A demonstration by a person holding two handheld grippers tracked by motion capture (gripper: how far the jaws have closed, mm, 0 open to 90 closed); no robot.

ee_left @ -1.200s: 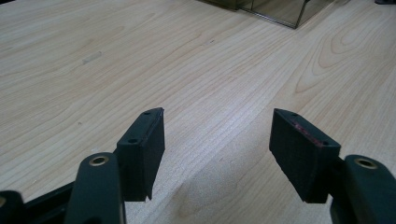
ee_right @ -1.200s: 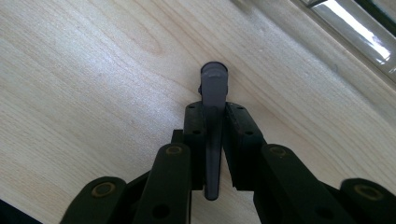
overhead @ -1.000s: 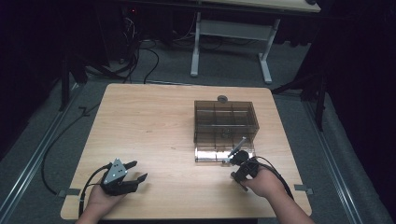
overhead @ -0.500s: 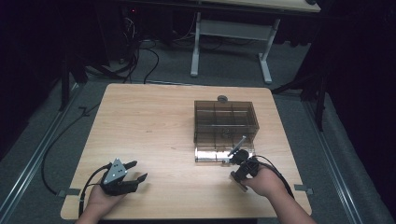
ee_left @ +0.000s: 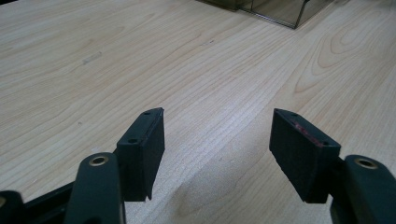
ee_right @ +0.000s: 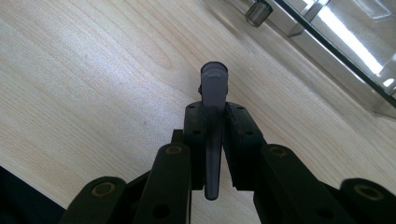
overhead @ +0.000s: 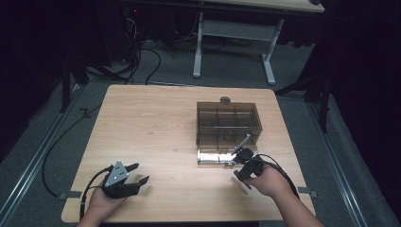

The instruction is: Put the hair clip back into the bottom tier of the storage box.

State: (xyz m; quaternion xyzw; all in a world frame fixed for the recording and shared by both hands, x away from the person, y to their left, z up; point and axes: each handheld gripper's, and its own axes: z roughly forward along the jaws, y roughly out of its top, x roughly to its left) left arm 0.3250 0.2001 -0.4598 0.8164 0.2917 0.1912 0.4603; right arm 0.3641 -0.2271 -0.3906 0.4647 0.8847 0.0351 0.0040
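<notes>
Dark floor and cables lie around our wooden desk (overhead: 156,123). We hold the left gripper (ee_left: 217,140) low over bare wood, its jaws spread wide with nothing between them. Our right gripper (ee_right: 216,123) has its jaws squeezed tight on a thin grey stick (ee_right: 213,121), which pokes out past the jaw tips. Just ahead of those jaws sits a see-through brown box (overhead: 229,124) with little rooms inside, its edge close beside the stick.

Pale wood-grain desk (overhead: 156,127), smoky brown see-through box (overhead: 229,124), black left tool (ee_left: 215,149) — grey plate on top, black right tool (ee_right: 215,122), grey translucent tube (ee_right: 213,112), grey floor.
</notes>
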